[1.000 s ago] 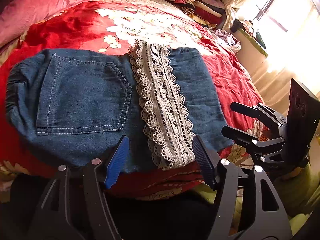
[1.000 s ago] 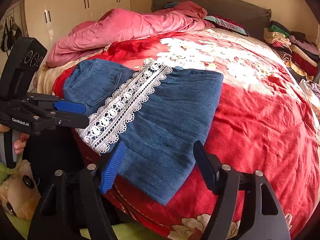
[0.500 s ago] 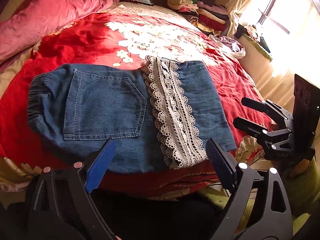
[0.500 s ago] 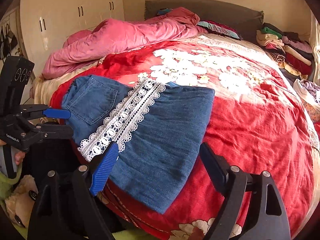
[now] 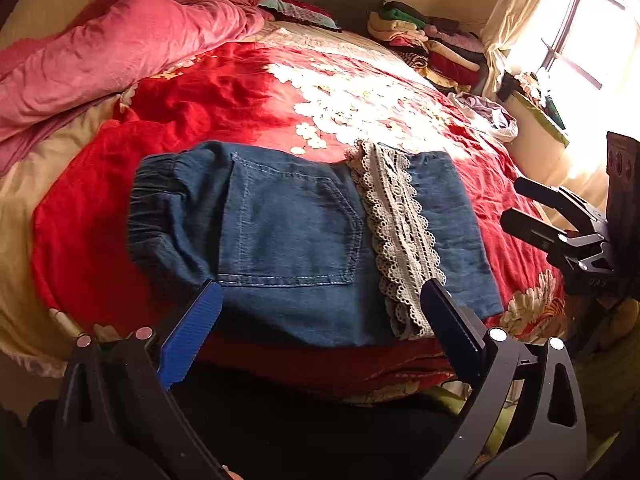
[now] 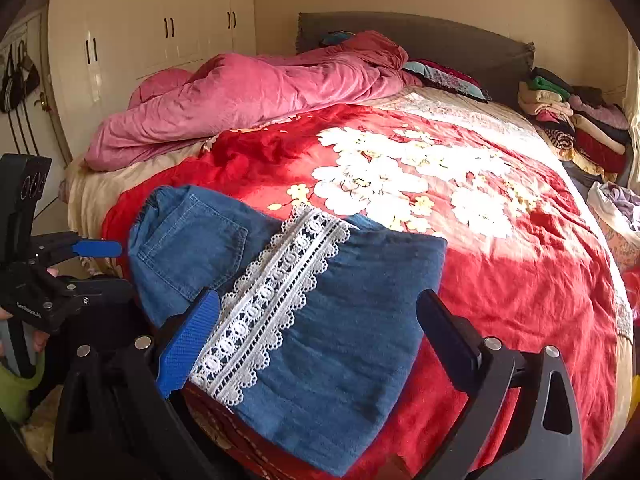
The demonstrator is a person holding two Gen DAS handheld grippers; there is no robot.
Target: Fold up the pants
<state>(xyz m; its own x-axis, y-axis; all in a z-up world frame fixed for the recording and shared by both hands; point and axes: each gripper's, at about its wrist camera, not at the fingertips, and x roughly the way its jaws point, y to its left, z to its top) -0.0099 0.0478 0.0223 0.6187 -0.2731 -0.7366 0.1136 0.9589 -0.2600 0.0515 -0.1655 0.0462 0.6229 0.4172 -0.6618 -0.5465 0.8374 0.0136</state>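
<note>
Bedroom scene, sunlit from a window on the right; a wide bed (image 6: 540, 280) covered with a red floral quilt (image 5: 224, 100) is used as the work surface. Nearest, the left tongs (image 5: 320, 320) are held spread wide apart, empty, just short of the bed's near edge; the right tongs (image 6: 316, 328) are likewise spread apart with nothing clamped. Between and just beyond them, the folded blue denim pants with elastic waistband (image 5: 288, 240) are laid flat at the near edge of the quilt, back pocket up, with a white scalloped lace trim band (image 6: 272, 300) crossing the top layer. The fold appears largely done: legs seem doubled over the seat into a compact rectangle. The step in hand is judged as release and check; a final half fold or smoothing would call for a hem corner to be pinched. Denim looks soft, slightly wrinkled; lace is openwork and could snag. Farther back, a crumpled pink duvet (image 6: 248, 96) and a stack of folded clothes (image 6: 576, 120) are seen.
</note>
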